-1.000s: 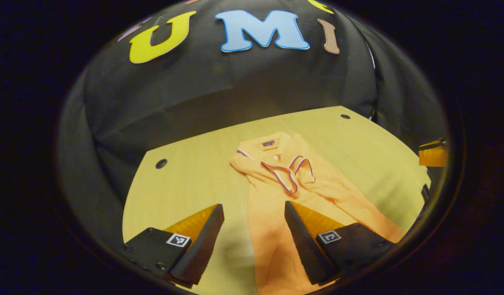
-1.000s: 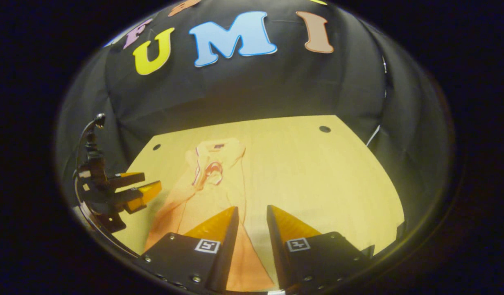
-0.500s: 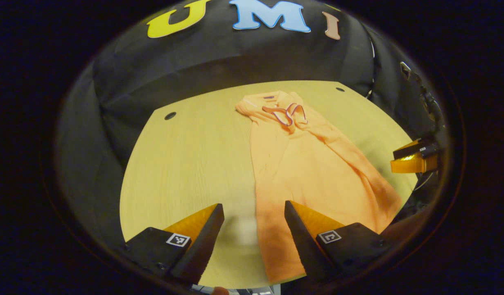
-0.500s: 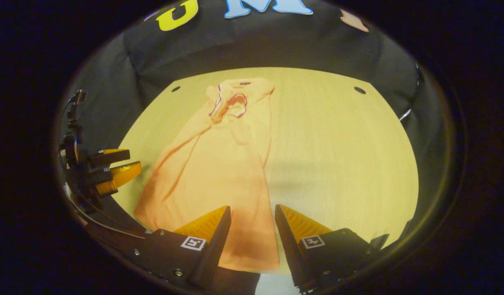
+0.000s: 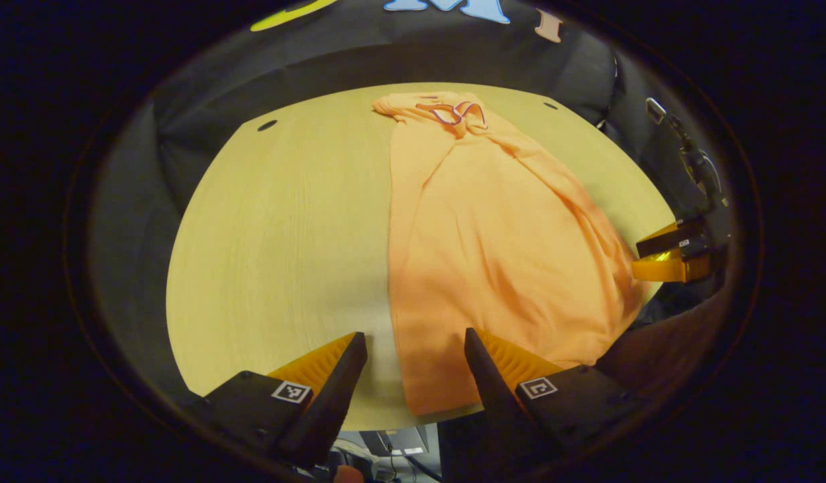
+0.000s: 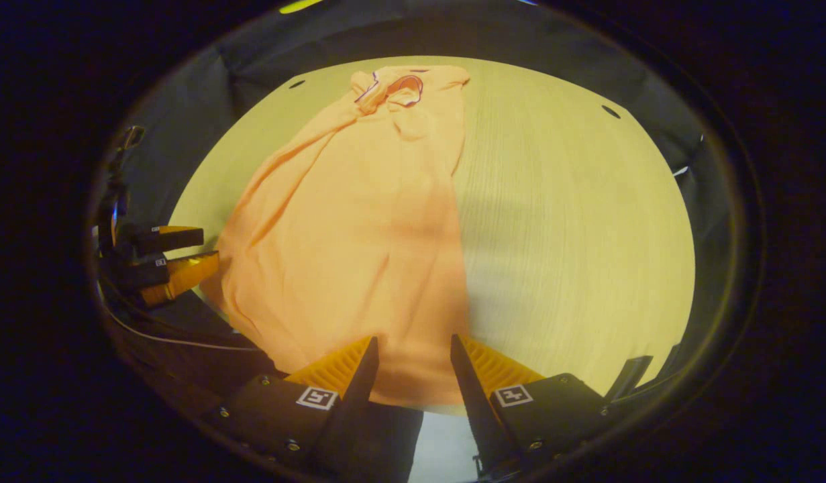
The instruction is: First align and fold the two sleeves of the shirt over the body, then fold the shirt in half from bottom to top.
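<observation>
The shirt (image 5: 493, 228) is lying lengthwise on the table (image 5: 278, 221), its hem just ahead of both grippers. The left gripper (image 5: 413, 352) and right gripper (image 6: 408, 352) are hanging released, empty. Pinching one layer only risks dragging the sleeves loose.

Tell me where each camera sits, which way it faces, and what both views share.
Left gripper view: rides on the left gripper, above the table's near edge, facing the far wall across the orange shirt; its own open fingers show below, the right gripper at the right.
Right gripper view: rides on the right gripper, same direction, hem between its open fingers; the left gripper at the left.
Shared: shirt, wooden table, each other's gripper.
</observation>
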### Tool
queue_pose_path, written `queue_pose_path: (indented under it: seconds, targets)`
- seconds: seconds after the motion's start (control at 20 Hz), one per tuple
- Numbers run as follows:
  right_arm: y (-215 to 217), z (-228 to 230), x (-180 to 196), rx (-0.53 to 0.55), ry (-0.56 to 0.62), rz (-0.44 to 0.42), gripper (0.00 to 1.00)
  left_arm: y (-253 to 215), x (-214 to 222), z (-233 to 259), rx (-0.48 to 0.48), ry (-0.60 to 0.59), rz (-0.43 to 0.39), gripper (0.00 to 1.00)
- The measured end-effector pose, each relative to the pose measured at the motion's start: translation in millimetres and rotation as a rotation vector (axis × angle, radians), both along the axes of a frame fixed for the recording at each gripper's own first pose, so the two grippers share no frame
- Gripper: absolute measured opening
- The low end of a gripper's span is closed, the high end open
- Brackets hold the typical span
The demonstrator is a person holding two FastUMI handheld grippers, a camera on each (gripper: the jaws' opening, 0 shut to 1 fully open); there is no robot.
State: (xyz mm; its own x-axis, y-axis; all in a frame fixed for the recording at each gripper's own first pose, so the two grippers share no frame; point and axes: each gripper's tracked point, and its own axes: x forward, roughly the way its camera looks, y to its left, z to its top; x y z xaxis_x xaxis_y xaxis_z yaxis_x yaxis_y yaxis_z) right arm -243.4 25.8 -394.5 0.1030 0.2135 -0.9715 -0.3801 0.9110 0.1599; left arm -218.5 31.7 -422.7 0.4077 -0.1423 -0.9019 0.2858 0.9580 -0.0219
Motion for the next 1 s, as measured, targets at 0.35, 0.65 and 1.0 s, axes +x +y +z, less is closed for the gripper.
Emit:
queue_pose_path:
  seconds: [0.35, 0.65, 1.0]
  targets:
    - [-14, -16, -22, -0.1, 0.081, 0.051, 0.7, -1, -10, -15, 0.045, 0.054, -0.023, 0.95]
    - [-12, -20, -20, -0.168, 0.154, 0.082, 0.7, -2, -11, -17, 0.045, 0.088, -0.031, 0.95]
    - [-6, -20, -14, -0.171, 0.177, 0.075, 0.3, -17, 1, -18, 0.025, 0.08, -0.075, 0.34]
